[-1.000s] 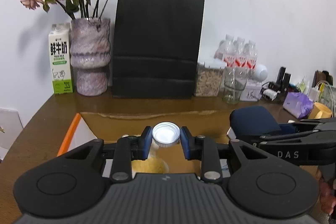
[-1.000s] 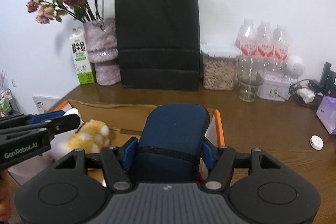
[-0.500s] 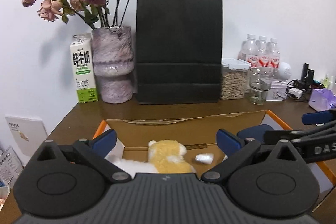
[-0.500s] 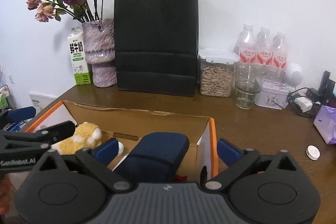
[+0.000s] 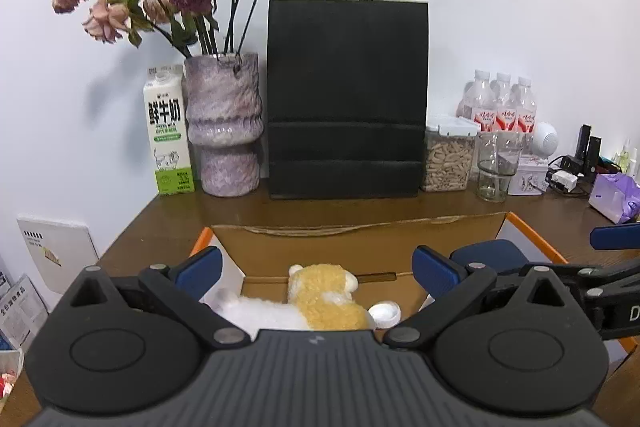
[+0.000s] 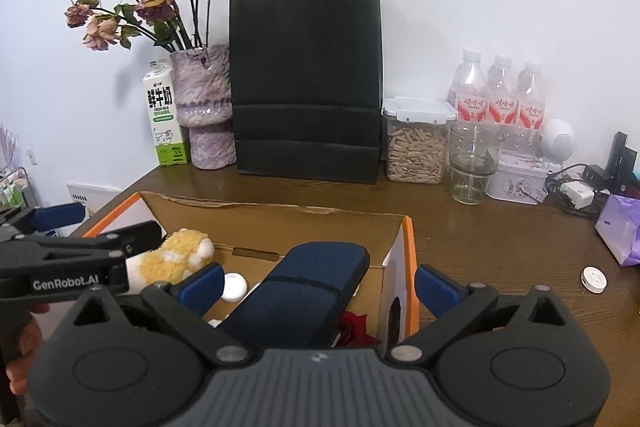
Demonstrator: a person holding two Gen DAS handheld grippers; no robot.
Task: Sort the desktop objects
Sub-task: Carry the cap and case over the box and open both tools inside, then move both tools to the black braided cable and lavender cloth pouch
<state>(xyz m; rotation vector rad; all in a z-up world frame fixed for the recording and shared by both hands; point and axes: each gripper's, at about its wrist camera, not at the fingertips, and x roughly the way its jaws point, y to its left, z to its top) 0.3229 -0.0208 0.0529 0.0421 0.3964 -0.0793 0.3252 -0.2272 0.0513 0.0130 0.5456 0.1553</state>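
Cardboard box (image 6: 394, 255) near the desk's front edge contains plush toy (image 5: 324, 297), white cap (image 5: 385, 313) and navy case (image 6: 304, 293). Left gripper (image 5: 316, 267) and right gripper (image 6: 318, 281): fingers apart, holding nothing, above the box.

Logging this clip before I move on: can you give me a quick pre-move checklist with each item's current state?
1. Left hand-held gripper empty, jaws wide apart: ok.
2. Right hand-held gripper empty, jaws wide apart: ok.
3. Blue case inside the cardboard box, leaning up toward its right wall rather than flat: cannot tell if settled.
4. White cap in the box beside the plush toy: ok.
5. White round disc on the desk, outside the box: not ok, unsorted.
6. Right gripper's path to the disc over bare desk: ok.
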